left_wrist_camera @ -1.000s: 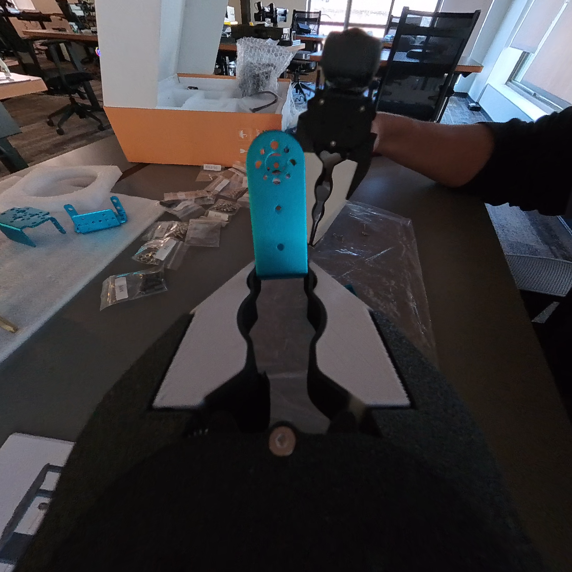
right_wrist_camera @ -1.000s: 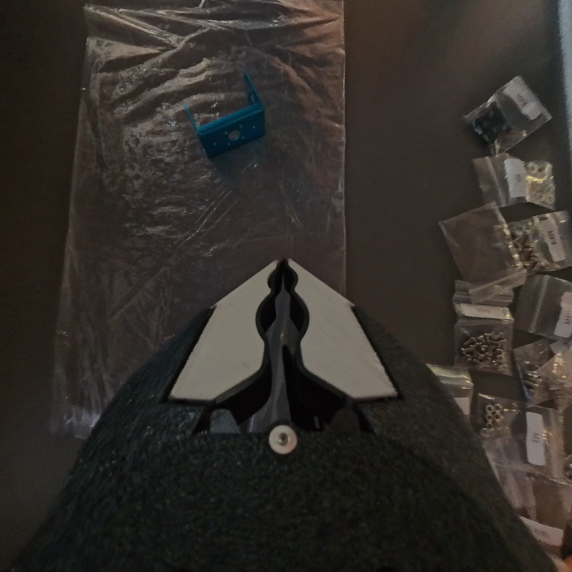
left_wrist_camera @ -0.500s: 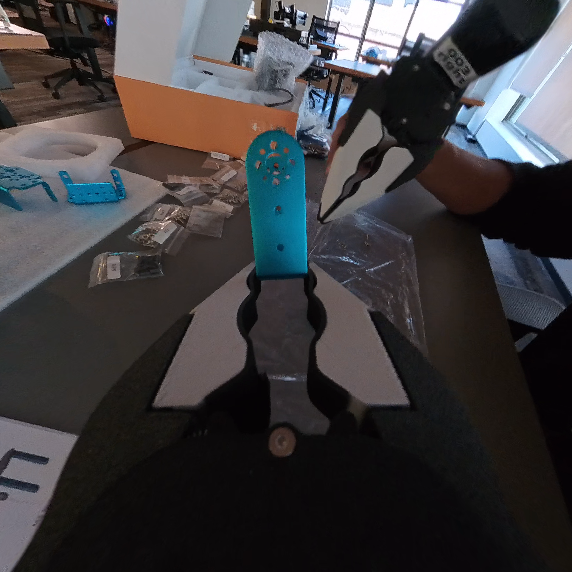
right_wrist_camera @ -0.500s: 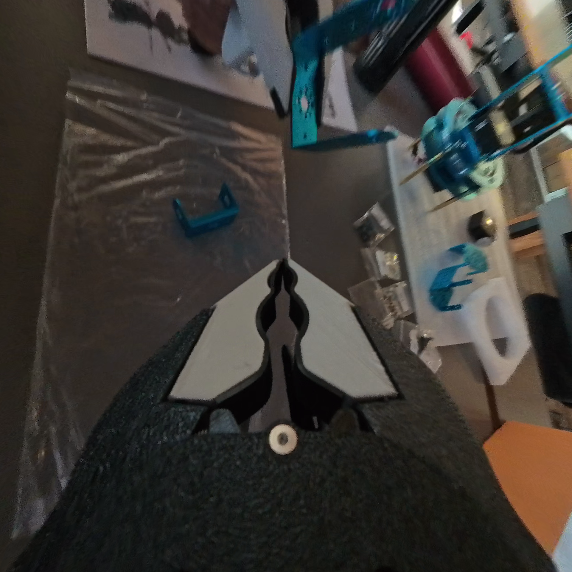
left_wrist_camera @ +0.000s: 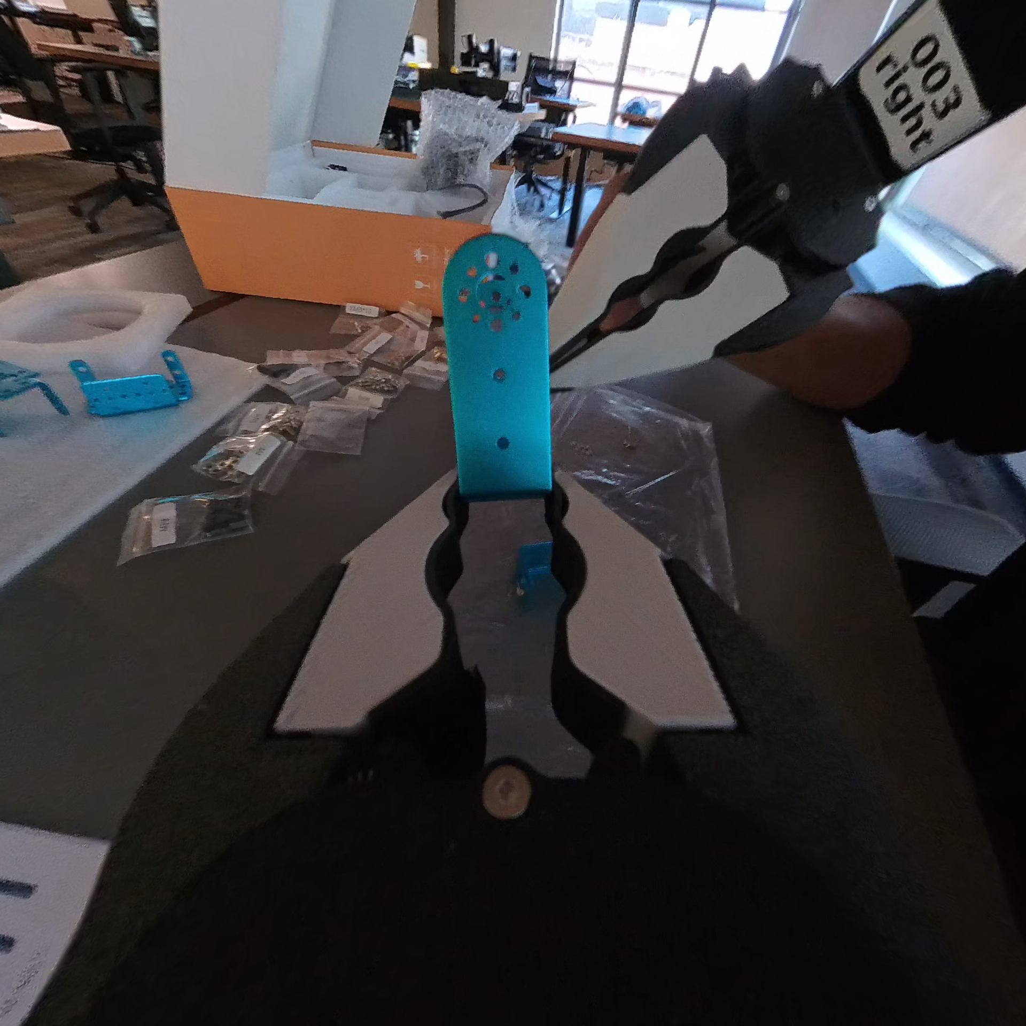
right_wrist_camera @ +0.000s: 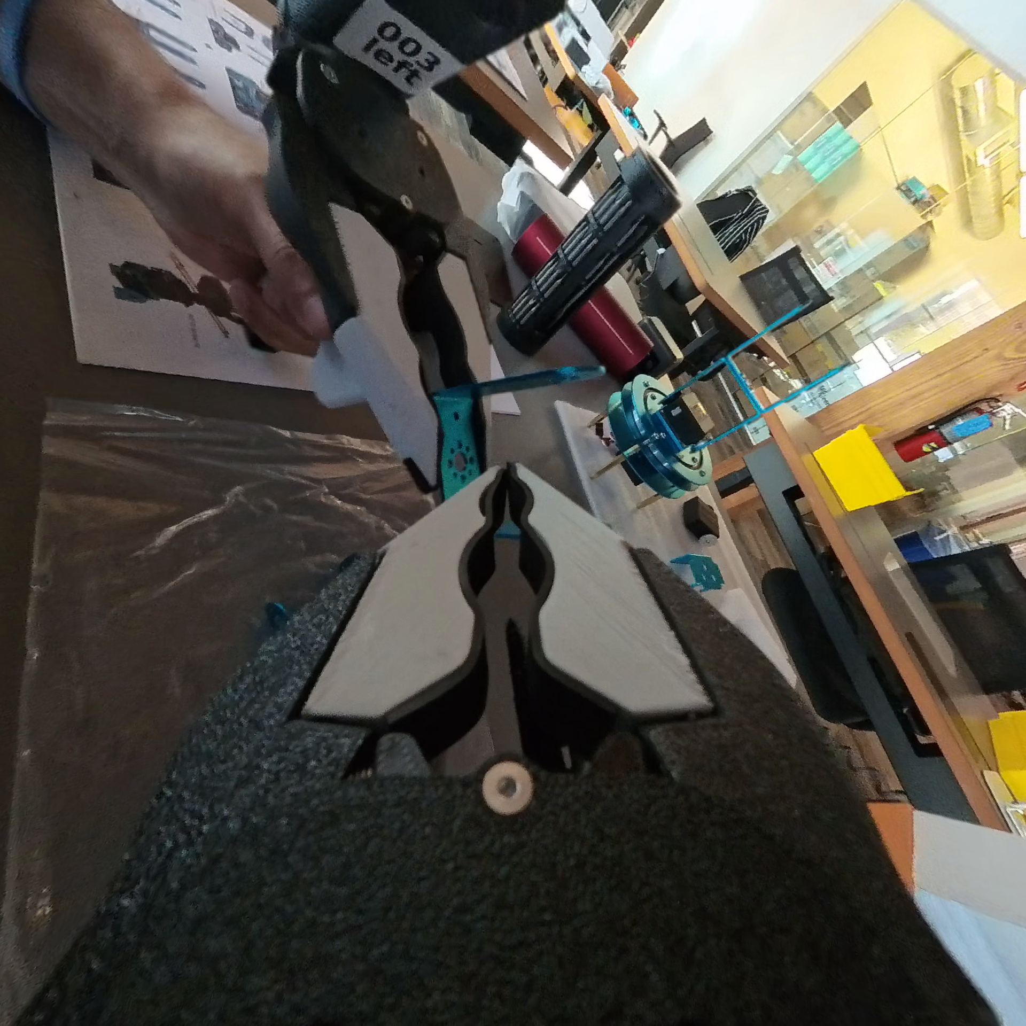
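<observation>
Two grippers are seen above a dark table (left_wrist_camera: pixel 777 444). The left gripper (left_wrist_camera: pixel 505 494) is held with its jaws clamped on the lower end of a teal bracket (left_wrist_camera: pixel 497 366), a flat perforated plate with a rounded top that stands upright beyond the jaw tips. In the right wrist view the same bracket (right_wrist_camera: pixel 458 444) is shown bent at a right angle, one leg reaching out sideways. The right gripper (right_wrist_camera: pixel 508 472) is held with its jaws together and nothing between them, its tips just beside the bracket's edge; whether they touch cannot be told. In the left wrist view it (left_wrist_camera: pixel 555 361) comes in from the right side, gripped by a hand (left_wrist_camera: pixel 833 355).

A clear plastic bag (left_wrist_camera: pixel 638 444) lies flat on the table under both grippers, and a small blue bracket (left_wrist_camera: pixel 536 572) rests on it. Small zip bags of hardware (left_wrist_camera: pixel 239 455) are spread to the left, near a blue U-bracket (left_wrist_camera: pixel 133 383) on white foam. An open orange and white box (left_wrist_camera: pixel 333 244) stands farther back.
</observation>
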`<state>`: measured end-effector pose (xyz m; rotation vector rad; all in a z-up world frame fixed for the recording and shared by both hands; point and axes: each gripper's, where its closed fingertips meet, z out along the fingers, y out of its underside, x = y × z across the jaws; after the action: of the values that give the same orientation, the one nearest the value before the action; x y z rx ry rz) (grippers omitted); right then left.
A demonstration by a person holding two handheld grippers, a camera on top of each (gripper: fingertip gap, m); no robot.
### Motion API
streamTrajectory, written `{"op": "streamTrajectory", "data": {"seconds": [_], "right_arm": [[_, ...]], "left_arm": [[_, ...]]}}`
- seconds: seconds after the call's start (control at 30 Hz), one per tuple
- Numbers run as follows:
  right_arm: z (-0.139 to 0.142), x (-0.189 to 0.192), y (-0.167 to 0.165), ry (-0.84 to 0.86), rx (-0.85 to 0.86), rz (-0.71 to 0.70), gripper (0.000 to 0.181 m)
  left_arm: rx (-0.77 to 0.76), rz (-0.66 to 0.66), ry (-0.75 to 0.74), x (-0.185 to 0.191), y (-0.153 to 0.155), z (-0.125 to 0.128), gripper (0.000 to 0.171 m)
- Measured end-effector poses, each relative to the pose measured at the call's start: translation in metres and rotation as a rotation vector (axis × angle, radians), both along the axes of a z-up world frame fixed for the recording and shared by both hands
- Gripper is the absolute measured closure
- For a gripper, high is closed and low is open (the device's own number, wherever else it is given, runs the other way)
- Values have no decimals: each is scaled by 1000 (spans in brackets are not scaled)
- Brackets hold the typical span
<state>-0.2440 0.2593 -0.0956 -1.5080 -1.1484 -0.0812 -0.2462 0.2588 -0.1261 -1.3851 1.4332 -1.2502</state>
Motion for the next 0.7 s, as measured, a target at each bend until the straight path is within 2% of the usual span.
{"op": "streamTrajectory", "data": {"seconds": [0.1, 0.13, 0.2, 0.23, 0.27, 0.3, 0.33, 0.43, 0.53, 0.7], "right_arm": [[5, 7, -10, 73, -55, 47, 181], [-3, 10, -9, 80, -121, 50, 181], [-36, 15, -5, 49, -329, 53, 178], [-55, 17, -4, 10, -442, 56, 163], [-66, 22, 2, -21, -486, 41, 161], [-73, 23, 4, -32, -522, 75, 174], [-79, 21, 5, -35, -582, 118, 179], [-95, 14, 10, -49, -743, 201, 178], [-110, 8, 4, -85, -846, 270, 175], [-111, -2, -11, -101, -890, 377, 171]], "left_arm": [[57, 86, 14, -6, 24, 4, 145], [44, 108, 6, -9, 32, 7, 145], [21, 151, -12, -14, 49, 12, 145], [16, 165, -16, -16, 55, 13, 145], [14, 176, -18, -17, 60, 13, 145], [14, 185, -19, -18, 63, 14, 145], [14, 191, -21, -19, 65, 14, 145], [18, 196, -24, -19, 65, 15, 145], [30, 199, -22, -20, 66, 15, 145], [9, 203, -23, -22, 71, 15, 145]]}}
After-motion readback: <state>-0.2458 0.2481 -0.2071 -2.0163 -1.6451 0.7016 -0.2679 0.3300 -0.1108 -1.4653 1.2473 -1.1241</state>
